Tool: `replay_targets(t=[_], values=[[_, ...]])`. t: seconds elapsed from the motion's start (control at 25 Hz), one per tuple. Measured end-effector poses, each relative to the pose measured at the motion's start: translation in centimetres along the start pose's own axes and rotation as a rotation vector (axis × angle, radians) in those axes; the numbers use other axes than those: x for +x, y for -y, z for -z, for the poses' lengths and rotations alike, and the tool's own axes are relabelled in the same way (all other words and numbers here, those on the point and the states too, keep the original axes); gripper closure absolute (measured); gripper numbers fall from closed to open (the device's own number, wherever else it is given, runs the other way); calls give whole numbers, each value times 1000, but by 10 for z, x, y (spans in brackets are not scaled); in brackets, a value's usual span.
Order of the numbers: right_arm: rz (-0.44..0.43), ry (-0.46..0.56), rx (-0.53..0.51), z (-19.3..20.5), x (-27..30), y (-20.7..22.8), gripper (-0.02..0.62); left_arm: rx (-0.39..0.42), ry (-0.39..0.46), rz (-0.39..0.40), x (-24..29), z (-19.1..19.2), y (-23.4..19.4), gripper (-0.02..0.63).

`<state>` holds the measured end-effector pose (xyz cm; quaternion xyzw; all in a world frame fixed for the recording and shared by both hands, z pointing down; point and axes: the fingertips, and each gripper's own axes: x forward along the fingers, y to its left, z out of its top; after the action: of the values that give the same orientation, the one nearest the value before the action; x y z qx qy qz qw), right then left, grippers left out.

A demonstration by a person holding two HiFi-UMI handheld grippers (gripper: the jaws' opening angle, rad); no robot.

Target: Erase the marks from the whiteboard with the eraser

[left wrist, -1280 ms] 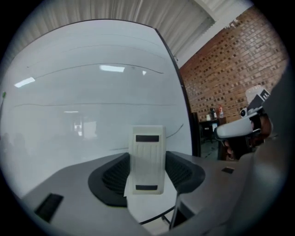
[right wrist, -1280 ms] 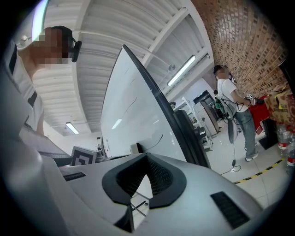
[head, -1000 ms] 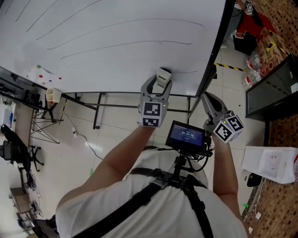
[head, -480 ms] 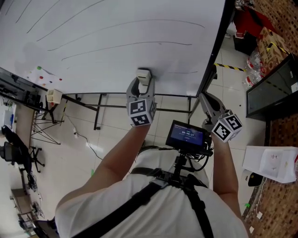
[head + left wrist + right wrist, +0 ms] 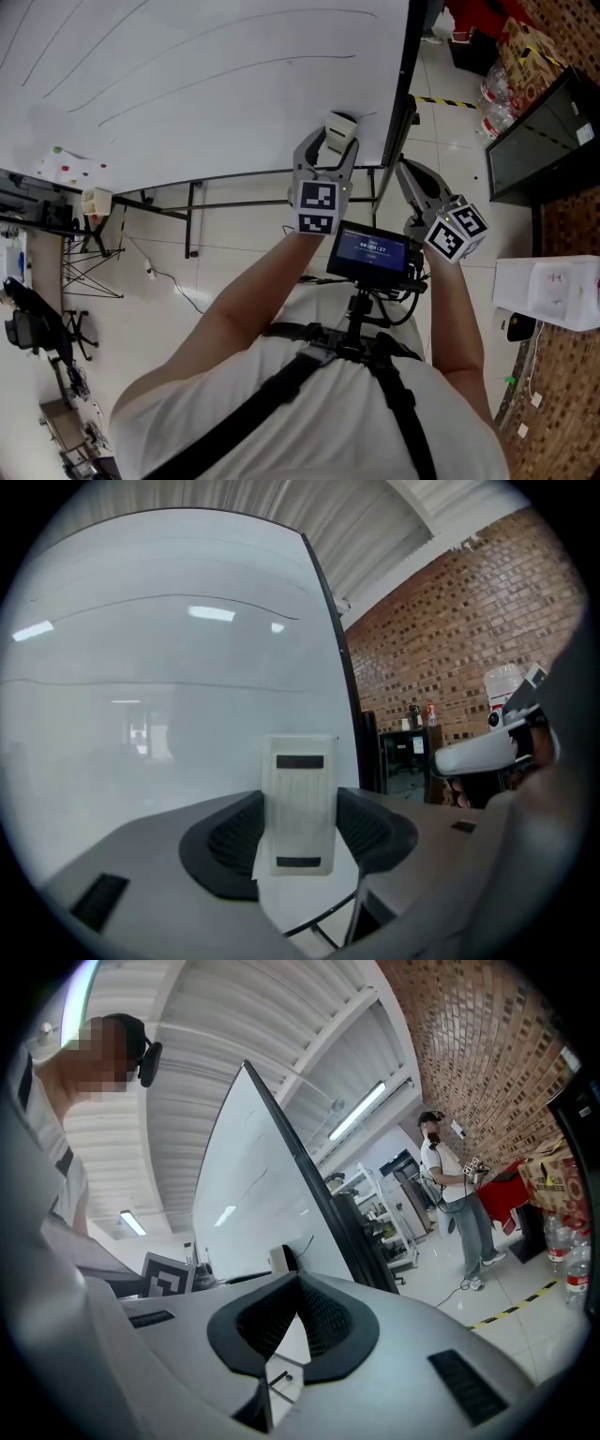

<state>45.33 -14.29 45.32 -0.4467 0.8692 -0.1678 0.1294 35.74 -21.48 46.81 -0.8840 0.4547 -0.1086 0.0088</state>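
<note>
Whiteboard (image 5: pixel 187 112) on a black stand; pale tiled floor (image 5: pixel 225 281); brick wall (image 5: pixel 469 630) beyond. Long thin pen lines (image 5: pixel 281 62) cross the board. Left gripper (image 5: pixel 328 142): jaws clamped on the white eraser (image 5: pixel 339 127), at the board's lower right corner. Right gripper (image 5: pixel 405 173): jaws closed on nothing, beside the board's right edge. Eraser's wiping face hidden; board's left part cut off.

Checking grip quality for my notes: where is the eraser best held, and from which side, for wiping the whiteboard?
By its two long edges, coming from its ribbed back. The eraser is a flat, narrow block; the left gripper clamps it so, its other face toward the whiteboard.
</note>
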Motion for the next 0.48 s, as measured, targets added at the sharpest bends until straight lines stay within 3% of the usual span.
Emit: replay_targets(t=[0.16, 0.36, 0.48], values=[[2, 4, -1, 0, -2, 1, 575, 32, 10, 10, -7, -1, -6, 336], [-8, 7, -2, -1, 0, -3, 575, 44, 39, -89, -32, -5, -46, 337], [-9, 6, 1, 0, 2, -4, 575, 24, 31, -91, -30, -7, -44, 341]])
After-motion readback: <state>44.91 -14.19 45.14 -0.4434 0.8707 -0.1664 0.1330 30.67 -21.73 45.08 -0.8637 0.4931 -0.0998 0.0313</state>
